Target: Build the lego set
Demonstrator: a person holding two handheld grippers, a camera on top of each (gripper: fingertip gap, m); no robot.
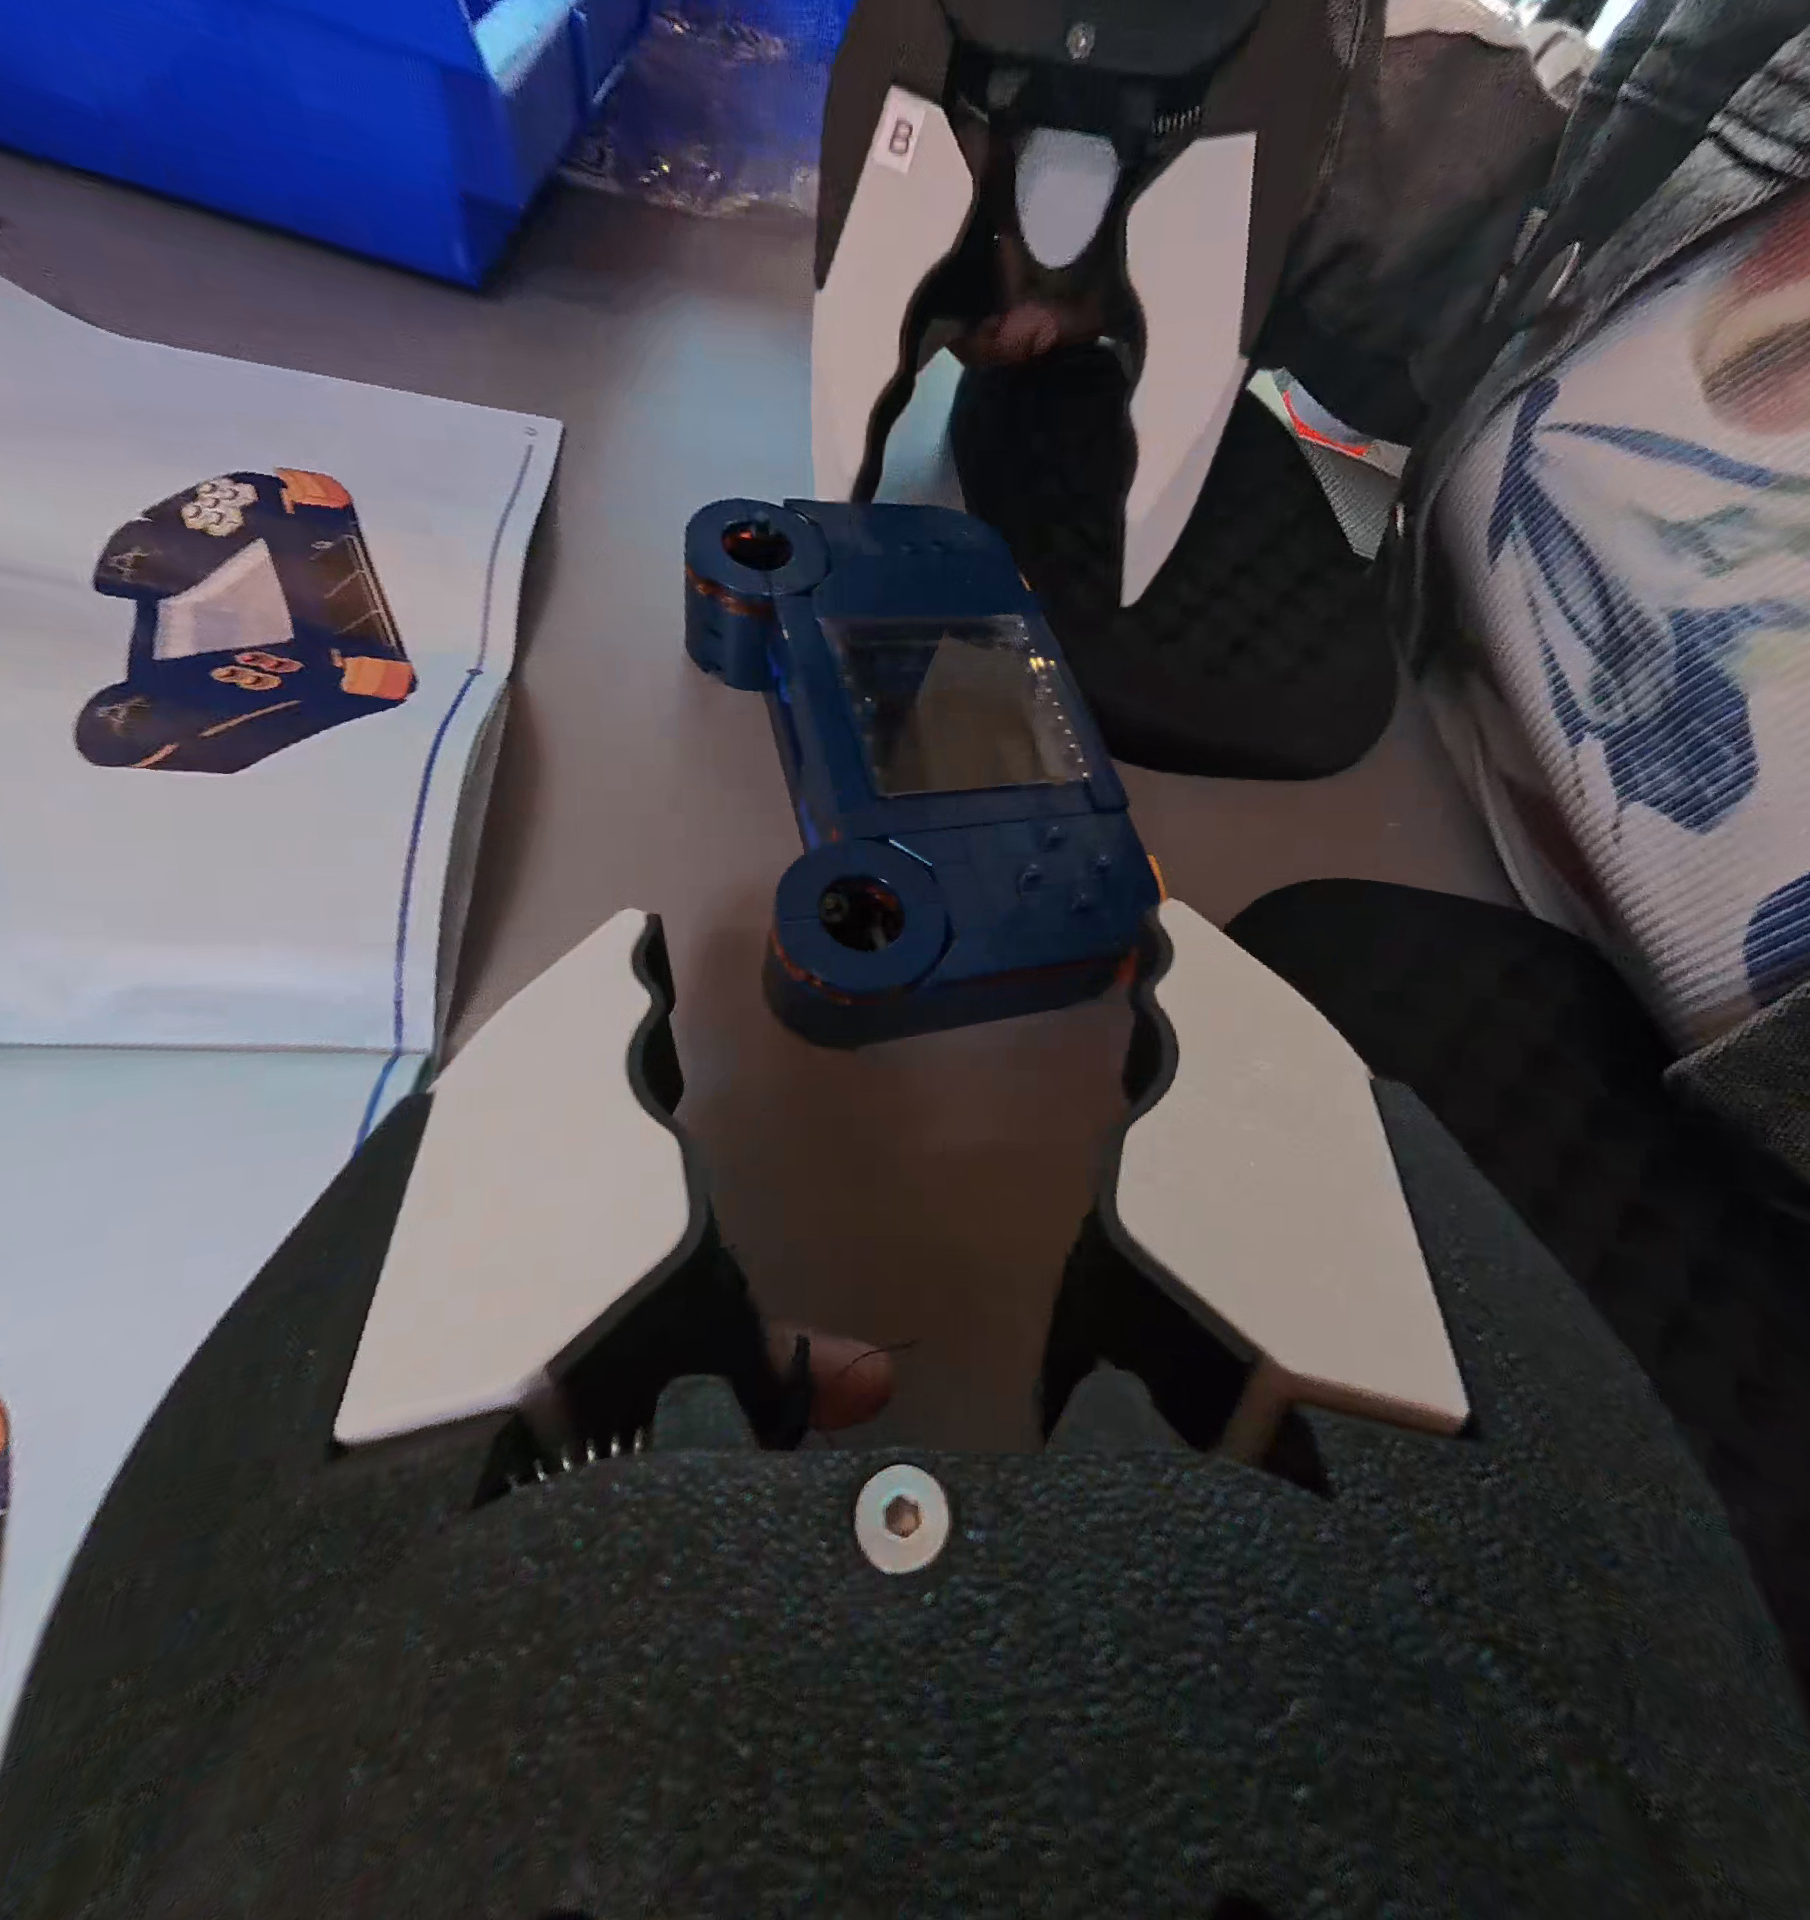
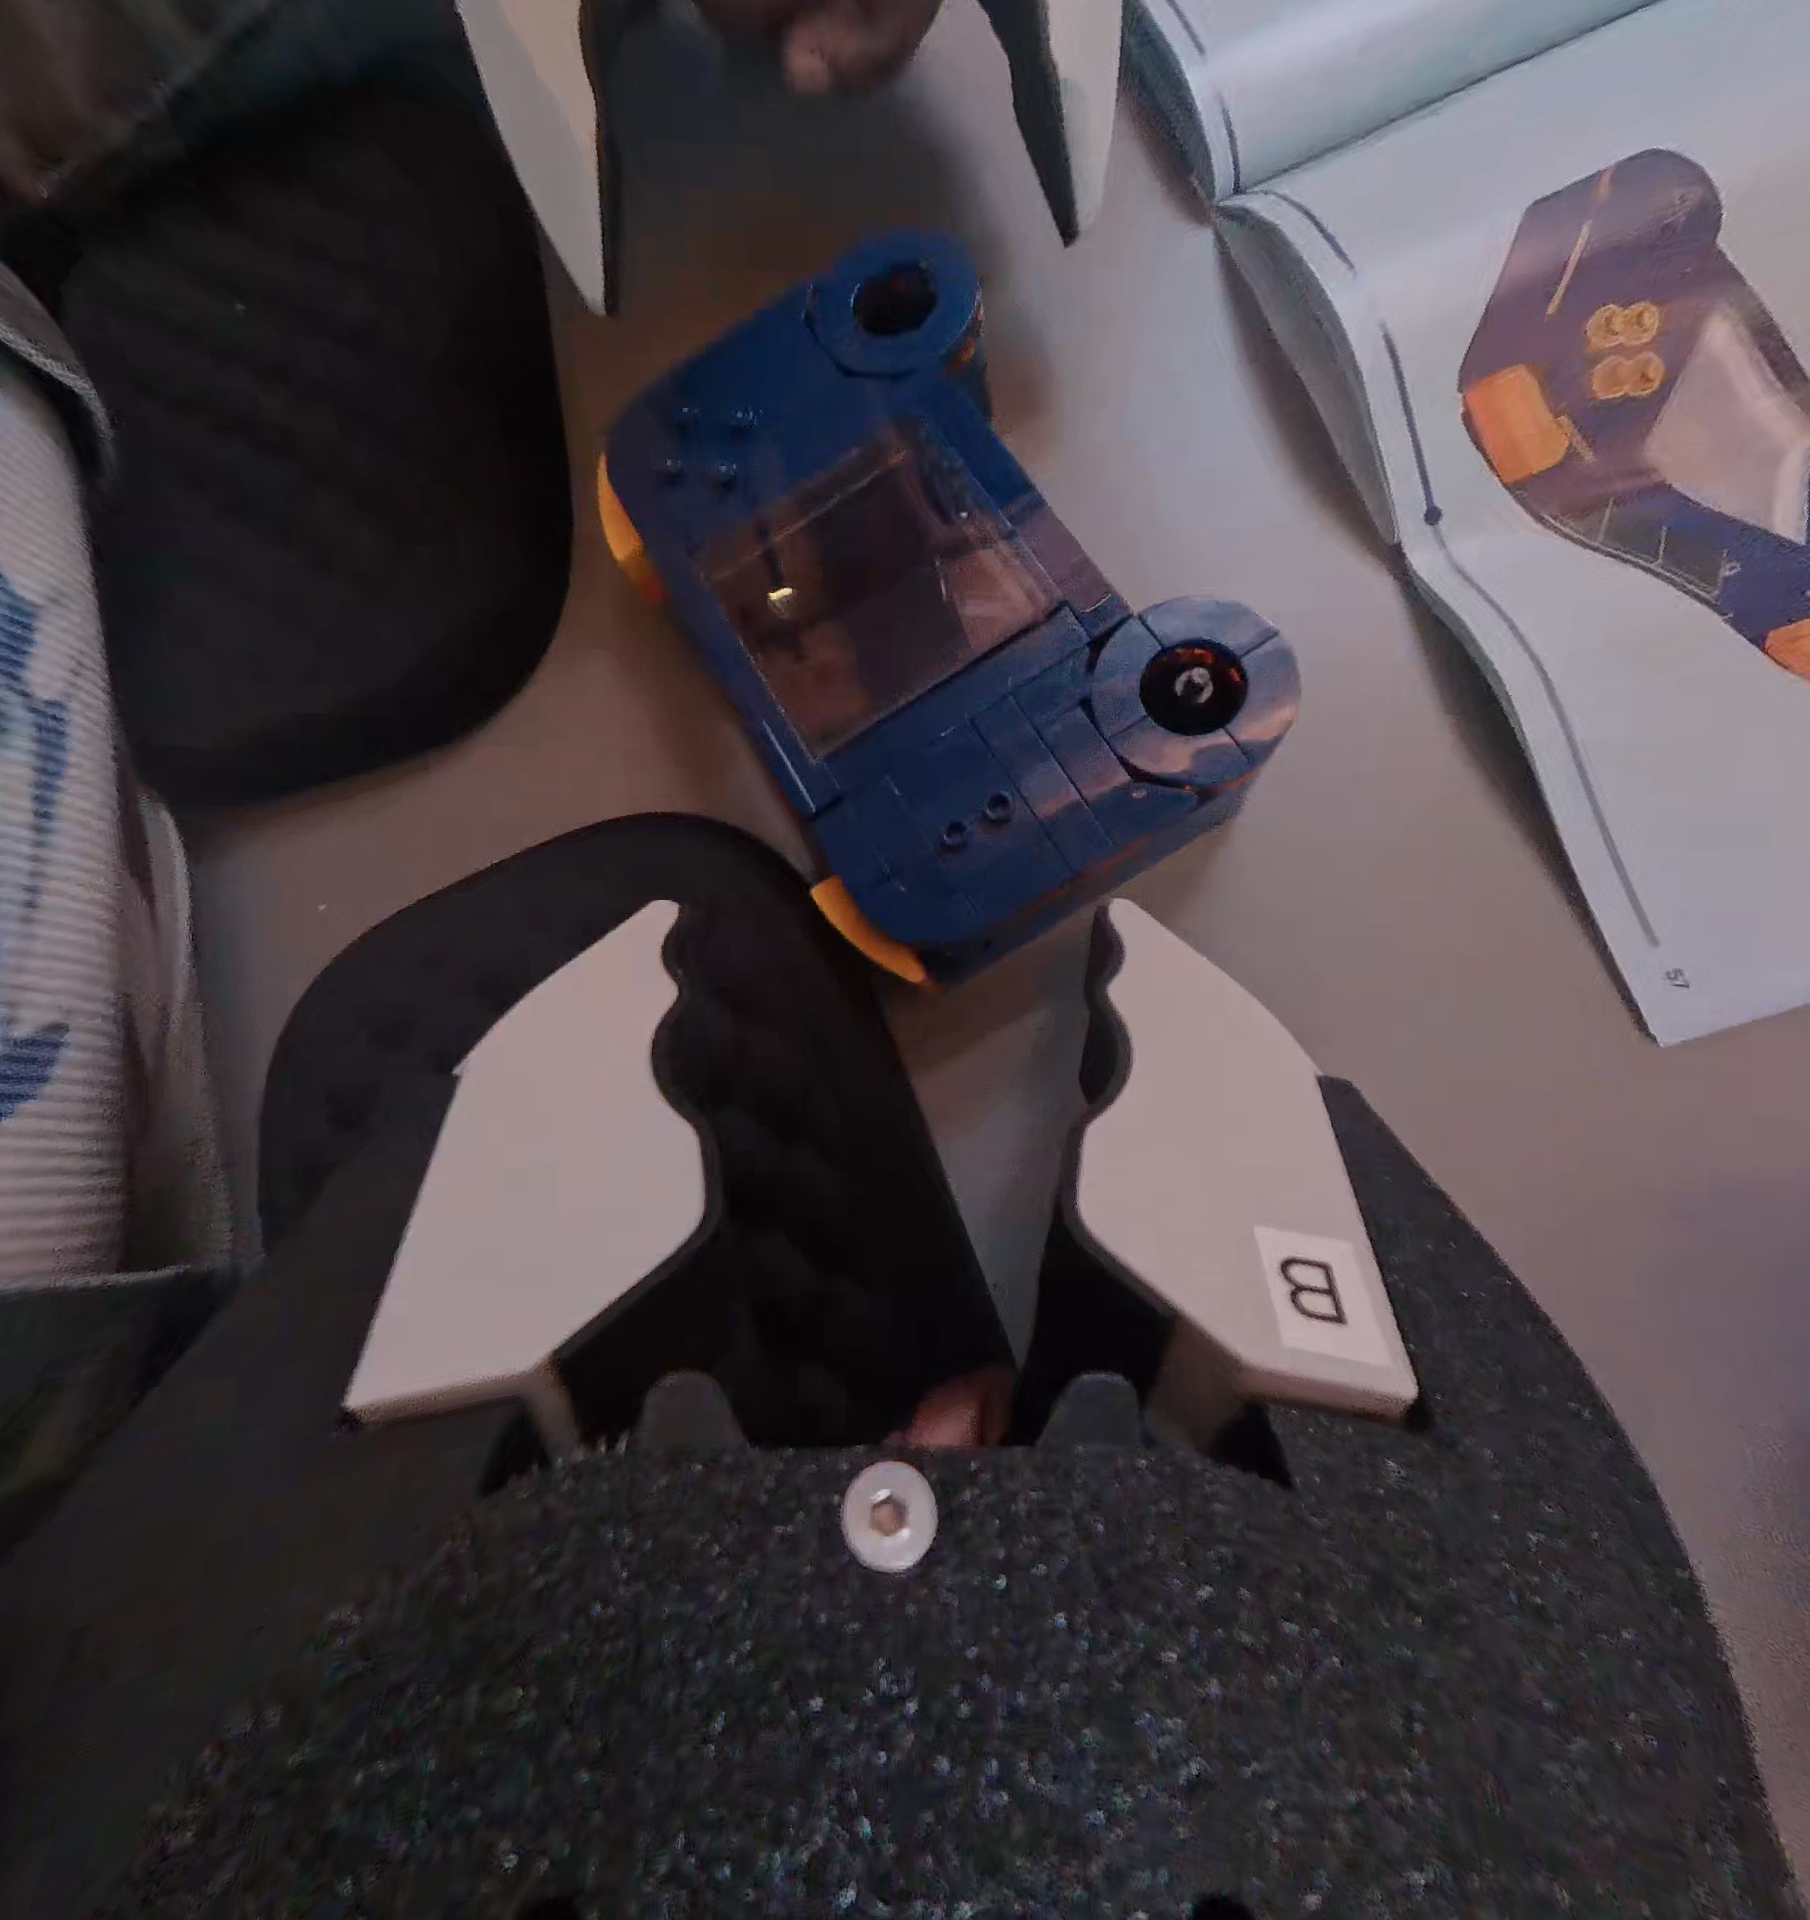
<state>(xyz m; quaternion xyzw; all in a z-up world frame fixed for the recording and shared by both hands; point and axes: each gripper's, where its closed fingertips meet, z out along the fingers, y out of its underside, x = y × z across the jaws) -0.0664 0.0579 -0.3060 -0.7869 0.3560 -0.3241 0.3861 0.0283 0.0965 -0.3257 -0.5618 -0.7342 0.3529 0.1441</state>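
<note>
Lego model (image 1: 922, 758): dark blue controller shape, clear centre panel, orange edge pieces, two round sockets; flat on grey table (image 1: 631, 353), between both claws. Left claw (image 1: 901, 935): spread wide, empty, tips just beside model's near end. Right claw (image 2: 885, 925): spread wide, empty, tips near opposite end. Instruction booklet (image 1: 205, 727): open, beside model. Blue box (image 1: 309, 114): far table edge.

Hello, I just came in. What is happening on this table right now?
A person with a handheld gripper in each hand is building a dark blue lego controller, which lies on the grey table. The left gripper and the right gripper point at it from opposite ends, jaws open, neither holding it. An open instruction booklet lies beside the model.
</note>
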